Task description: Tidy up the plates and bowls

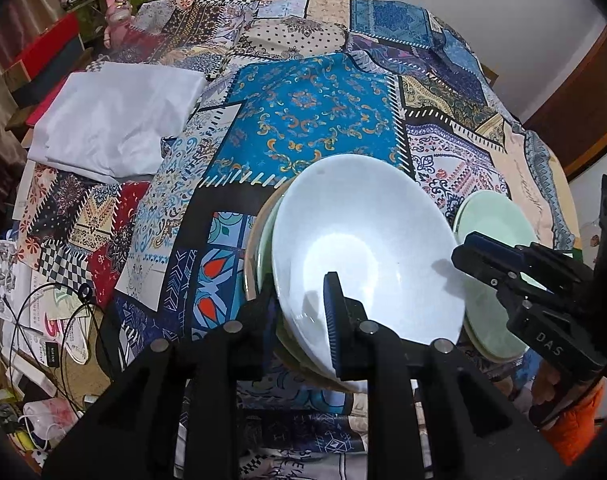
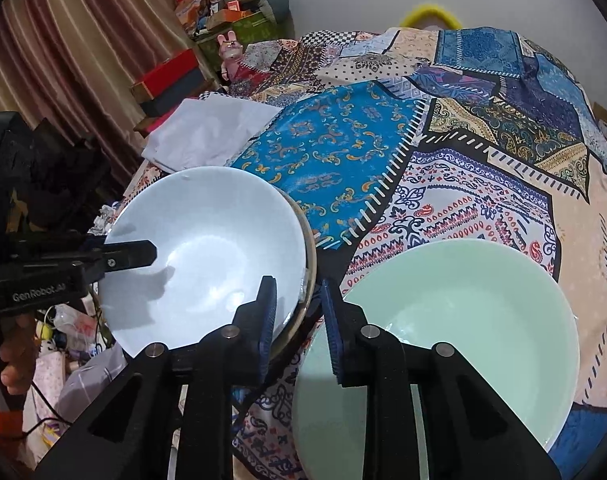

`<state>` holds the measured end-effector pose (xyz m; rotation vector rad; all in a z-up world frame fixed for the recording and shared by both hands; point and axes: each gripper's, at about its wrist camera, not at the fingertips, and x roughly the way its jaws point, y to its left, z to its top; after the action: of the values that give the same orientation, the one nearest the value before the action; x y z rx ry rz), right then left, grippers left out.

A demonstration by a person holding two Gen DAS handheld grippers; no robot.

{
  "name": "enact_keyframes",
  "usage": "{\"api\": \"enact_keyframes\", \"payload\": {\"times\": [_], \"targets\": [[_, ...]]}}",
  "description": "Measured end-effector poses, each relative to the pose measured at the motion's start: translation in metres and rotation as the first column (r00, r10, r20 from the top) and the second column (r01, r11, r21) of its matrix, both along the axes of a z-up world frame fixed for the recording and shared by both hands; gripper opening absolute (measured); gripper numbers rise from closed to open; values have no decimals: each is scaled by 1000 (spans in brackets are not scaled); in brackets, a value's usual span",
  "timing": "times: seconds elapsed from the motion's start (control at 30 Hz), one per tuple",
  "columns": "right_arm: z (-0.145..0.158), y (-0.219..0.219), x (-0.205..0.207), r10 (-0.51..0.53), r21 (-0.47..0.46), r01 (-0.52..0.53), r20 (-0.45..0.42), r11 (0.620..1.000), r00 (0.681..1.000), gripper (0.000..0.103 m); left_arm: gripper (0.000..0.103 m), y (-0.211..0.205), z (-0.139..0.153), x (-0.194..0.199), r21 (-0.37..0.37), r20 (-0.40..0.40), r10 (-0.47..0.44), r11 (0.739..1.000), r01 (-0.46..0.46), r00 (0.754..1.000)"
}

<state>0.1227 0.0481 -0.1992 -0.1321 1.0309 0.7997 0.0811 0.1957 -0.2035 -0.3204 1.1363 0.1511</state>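
White bowl (image 1: 367, 248) topmost in a nested stack, tilted, over a green bowl (image 1: 266, 248) and a tan-rimmed one beneath, near the middle of the patchwork tablecloth (image 1: 315, 120). Pinched at its near rim by the left gripper (image 1: 303, 320): one blue pad inside the bowl, the other finger outside against the stack. Just beside the stack at 3 o'clock, a pale green plate (image 2: 455, 320) lying flat on the cloth. Seen from the right wrist, right gripper (image 2: 297, 322) spread, hovering over the gap between white bowl (image 2: 207, 256) and plate, one finger above the bowl's rim, the other above the plate's edge, gripping nothing. Farther out at 10 o'clock, a folded white cloth (image 1: 115, 120) on the tablecloth; beyond it at 11 o'clock a pink rabbit figure (image 1: 119, 10) and red boxes (image 1: 43, 48) off the table's edge. At 12 o'clock, a yellow ring (image 2: 429, 12) against the wall.
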Motion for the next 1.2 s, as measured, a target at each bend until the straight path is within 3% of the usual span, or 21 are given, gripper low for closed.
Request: {"api": "enact_keyframes", "payload": {"times": [0.13,0.2,0.3,0.43,0.8,1.2], "targets": [[1,1,0,2,3,-2,3,1000,1000,26,23,2,4,-6,11,15,0,1000,0,1000],[2,3,0,5,3,-5,5,1000,1000,27,36,3,10,-12,48,51,8,999,-11,999],[1,6,3,10,-1,-10,5,1000,1000,27,45,4,15,-16,71,74,6,997,-12,997],[-3,12,5,19,-11,-19,-1,1000,1000,28,45,12,2,-17,59,35,20,998,-22,999],[-14,21,8,34,-31,-35,-36,999,999,28,52,21,-33,-20,-66,-4,48,997,-48,999],[-30,35,9,52,-73,-58,-81,996,995,32,48,14,-49,-15,-139,-11,25,990,-27,1000]]}}
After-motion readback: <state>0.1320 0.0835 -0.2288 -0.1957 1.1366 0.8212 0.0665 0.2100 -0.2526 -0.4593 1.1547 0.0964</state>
